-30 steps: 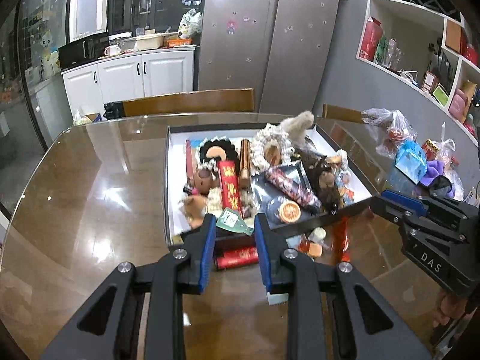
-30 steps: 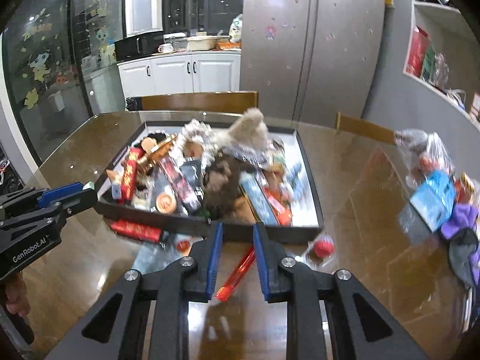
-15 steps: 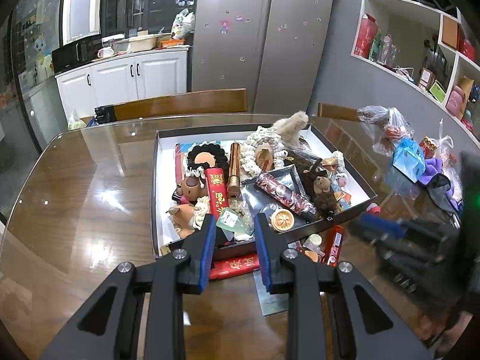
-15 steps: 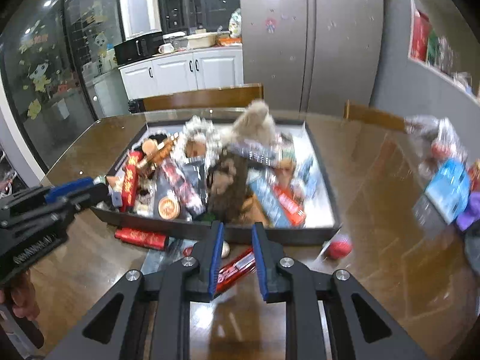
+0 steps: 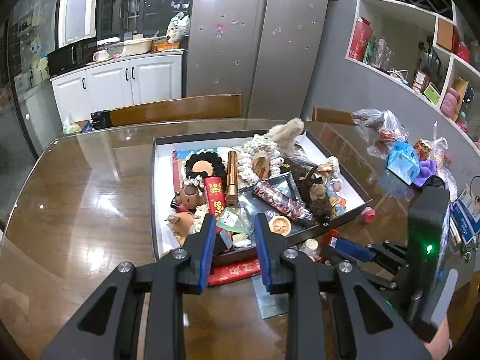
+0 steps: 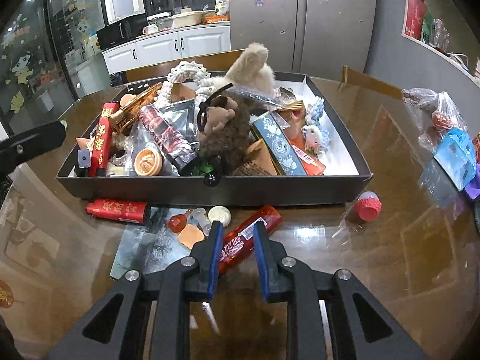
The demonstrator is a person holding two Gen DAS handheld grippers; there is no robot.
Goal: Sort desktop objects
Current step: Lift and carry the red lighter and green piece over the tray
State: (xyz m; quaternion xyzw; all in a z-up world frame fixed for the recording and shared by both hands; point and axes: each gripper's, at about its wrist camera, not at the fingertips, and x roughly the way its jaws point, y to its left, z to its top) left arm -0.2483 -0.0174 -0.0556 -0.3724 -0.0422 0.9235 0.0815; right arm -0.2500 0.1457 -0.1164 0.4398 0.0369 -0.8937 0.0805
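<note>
Right claw (image 6: 238,234) sits narrowly parted astride the red tube (image 6: 250,235) just before the box (image 6: 210,189); left claw (image 5: 235,231) gapes empty. I fear the tube rolls off the glossy table (image 6: 375,270) if I pinch off-centre.

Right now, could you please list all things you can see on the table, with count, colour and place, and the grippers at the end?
Box: 1, dark outside and white inside, middle of the table, heaped with small items.
Brown plush toy: 1, inside the box, near the front wall.
Round orange tin: 1, inside the box, front left.
Red packet with gold characters: 1, on the table in front of the box, left.
Red tube: 1, on the table in front of the box, its near end between the right gripper's fingers.
Red cap: 1, on the table by the box's right front corner.
Plastic bags: several, clear and blue, far right on the table.
Left gripper: open, empty.
Right gripper: open, around the red tube.
</note>
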